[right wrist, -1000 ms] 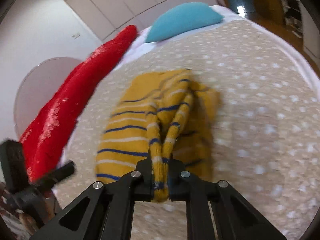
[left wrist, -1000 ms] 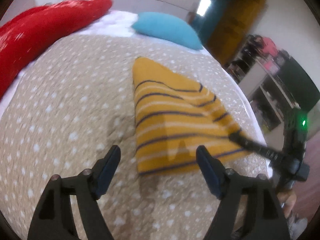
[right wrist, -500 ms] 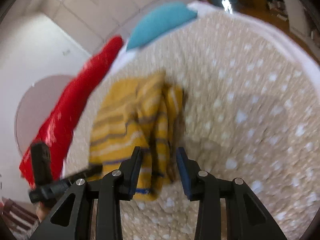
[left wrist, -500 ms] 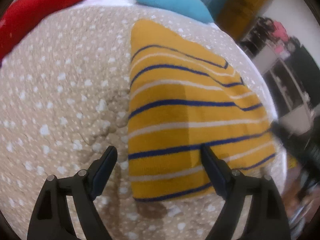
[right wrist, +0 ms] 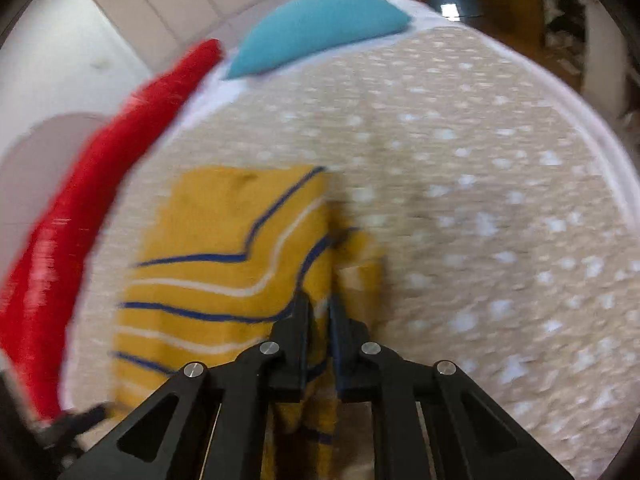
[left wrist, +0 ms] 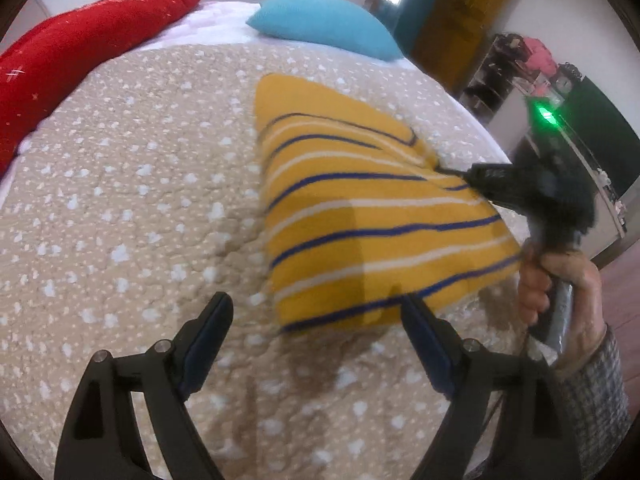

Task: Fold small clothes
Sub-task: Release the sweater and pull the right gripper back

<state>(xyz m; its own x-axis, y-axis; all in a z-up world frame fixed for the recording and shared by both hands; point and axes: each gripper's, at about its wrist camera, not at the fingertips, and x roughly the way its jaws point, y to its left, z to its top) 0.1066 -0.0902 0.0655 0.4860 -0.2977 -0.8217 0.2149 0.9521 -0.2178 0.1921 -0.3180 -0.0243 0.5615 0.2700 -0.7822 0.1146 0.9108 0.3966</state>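
Note:
A yellow knit garment with blue and white stripes (left wrist: pixel 360 216) lies folded on the beige dotted bedspread (left wrist: pixel 140 200). My left gripper (left wrist: pixel 316 332) is open and empty, just short of the garment's near edge. My right gripper (right wrist: pixel 318 320) is shut on the garment's right edge (right wrist: pixel 224 256), with cloth bunched between the jaws. It also shows in the left wrist view (left wrist: pixel 500 184), at the garment's right side, held by a hand.
A red pillow (left wrist: pixel 80 48) and a teal pillow (left wrist: pixel 324 24) lie at the head of the bed. Shelves with clutter (left wrist: pixel 532 72) stand beyond the bed's right edge. The bed's white edge (right wrist: pixel 592 140) curves on the right.
My right gripper opened, then closed again on the garment's right edge. My left gripper pulled back a little from the garment and stays open.

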